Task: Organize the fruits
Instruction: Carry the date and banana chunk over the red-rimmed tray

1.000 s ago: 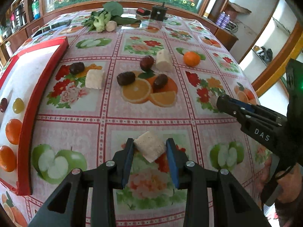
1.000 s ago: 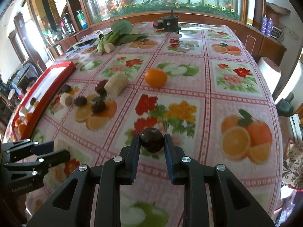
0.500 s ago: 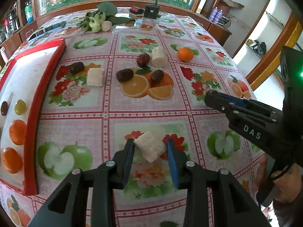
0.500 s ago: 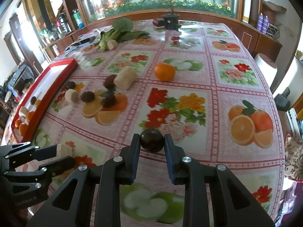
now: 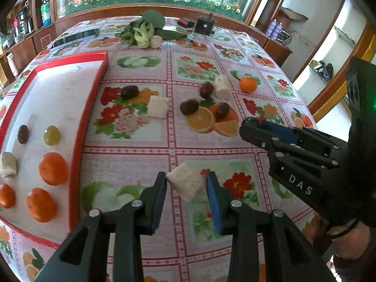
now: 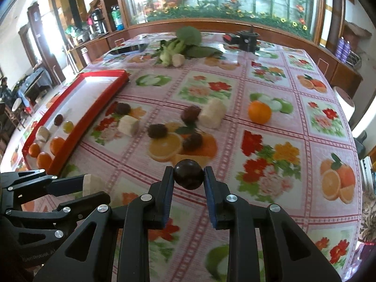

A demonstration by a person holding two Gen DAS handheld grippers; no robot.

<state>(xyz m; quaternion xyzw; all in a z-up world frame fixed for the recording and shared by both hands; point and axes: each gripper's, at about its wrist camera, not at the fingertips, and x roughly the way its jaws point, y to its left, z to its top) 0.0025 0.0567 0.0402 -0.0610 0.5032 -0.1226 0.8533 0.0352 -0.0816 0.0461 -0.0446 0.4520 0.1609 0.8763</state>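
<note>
My left gripper (image 5: 186,183) is shut on a pale white fruit chunk (image 5: 185,181) and holds it above the tablecloth, right of the red-rimmed tray (image 5: 90,108). My right gripper (image 6: 188,174) is shut on a dark round fruit (image 6: 188,174) above the table. The tray (image 6: 94,108) holds several oranges (image 5: 52,168), a green grape (image 5: 51,135), a dark date (image 5: 23,133) and a pale chunk (image 5: 8,164). Loose on the cloth are dark dates (image 5: 189,106), white chunks (image 5: 158,106) and an orange (image 5: 248,84). The right gripper also shows in the left wrist view (image 5: 249,127), the left one in the right wrist view (image 6: 87,188).
Leafy greens (image 5: 145,29) and a black round object (image 5: 205,24) lie at the table's far end. A dark flat device (image 5: 75,38) lies at the far left. Wooden cabinets ring the table. The table edge drops off at the right.
Both grippers have moved left toward the tray with their fruit still held. The tray and its fruit take up more of both views.
</note>
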